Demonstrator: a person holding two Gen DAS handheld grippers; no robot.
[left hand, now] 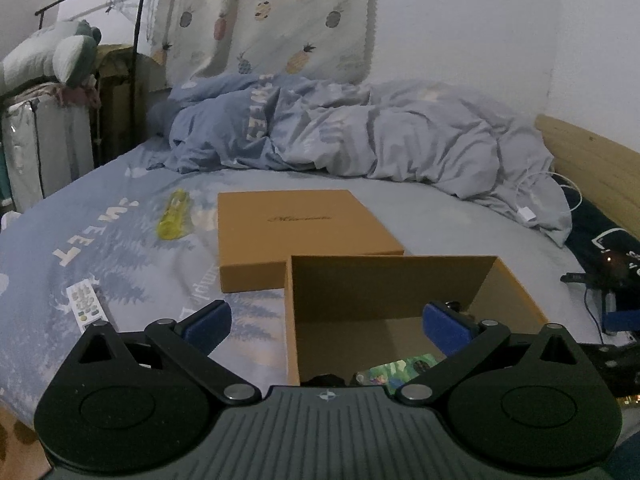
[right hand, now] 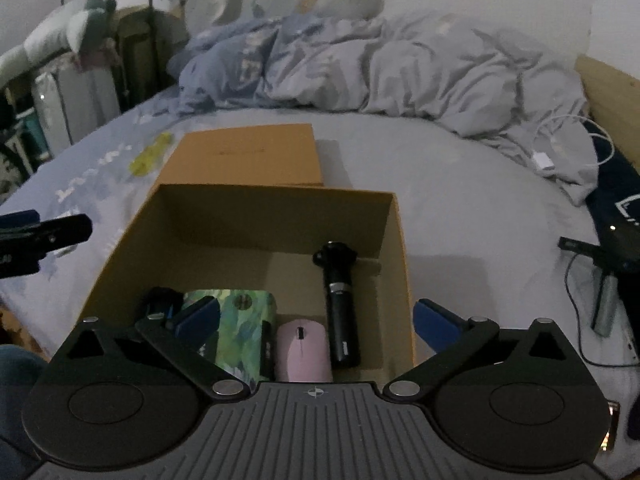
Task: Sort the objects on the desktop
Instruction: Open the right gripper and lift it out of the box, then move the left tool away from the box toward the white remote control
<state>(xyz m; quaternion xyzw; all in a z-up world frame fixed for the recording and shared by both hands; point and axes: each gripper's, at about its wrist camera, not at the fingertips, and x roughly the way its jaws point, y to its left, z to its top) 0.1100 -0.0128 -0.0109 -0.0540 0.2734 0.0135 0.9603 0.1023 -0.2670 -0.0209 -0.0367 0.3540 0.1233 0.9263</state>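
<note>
1. The work surface is a bed [left hand: 360, 208] with a blue-grey printed sheet, a rumpled duvet [left hand: 360, 132] heaped along the wall; the light is dim.
2. An open cardboard box [right hand: 402, 248] sits near the front edge, probably so both hands can reach it. Its lid [left hand: 288, 224] lies flat just behind it, leaving the opening free.
3. Already in the box, lying side by side on the floor: a black cylindrical tool [right hand: 339, 304], a pink mouse [right hand: 302, 348], a green patterned case [right hand: 240, 328] and a dark item at the left that I cannot identify.
4. The right gripper [right hand: 316, 320] hangs above the box with its jaws spread wide and nothing between them, which suggests it has finished a drop.
5. The left gripper [left hand: 326, 324] is also spread wide and empty, at the box's left wall.
6. Still out on the sheet: a yellow object [left hand: 174, 216] left of the lid, and a remote control [left hand: 86, 304] nearer the left gripper, likely next.
</note>
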